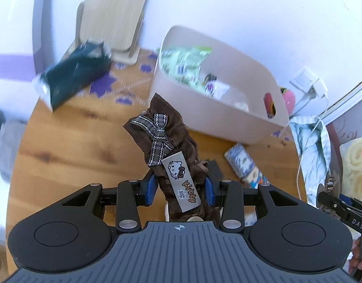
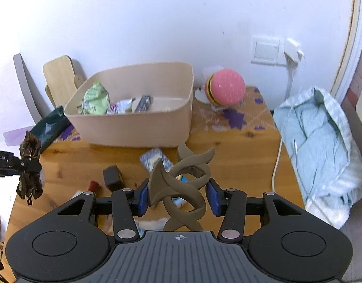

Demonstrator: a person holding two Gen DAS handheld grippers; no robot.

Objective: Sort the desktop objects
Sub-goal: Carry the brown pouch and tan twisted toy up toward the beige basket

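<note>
Step in hand: both grippers are carrying items above the wooden table (image 2: 239, 165), apparently on the way to the beige bin (image 2: 133, 127) at the far side; a judgement from how things are lying.
Left gripper (image 1: 181, 188): pads are pinching a brown plaid fabric pouch (image 1: 166, 132) with a ribbon bow and a cartoon-cat label; the pouch is standing up between the fingers, clear of the table, its top leaning toward the bin's near wall.
Right gripper (image 2: 178, 197): blue pads are sitting partly spread either side of a brown hair claw clip (image 2: 181, 181); the left pad is touching it, contact on the right I cannot tell; the clip is off the table, near of the bin.
Bin contents: a green snack bag (image 2: 96, 99) and small packets are already lying inside.
Still on the table: a blue patterned tissue pack (image 1: 242, 162) and a small dark block (image 2: 112, 175), both near of the bin.
Next move calls for: lifting each item over the bin's rim before releasing; the soft pouch is likely to flop, so it needs clearance.
Risk: the two grippers are crowding each other over one opening.
</note>
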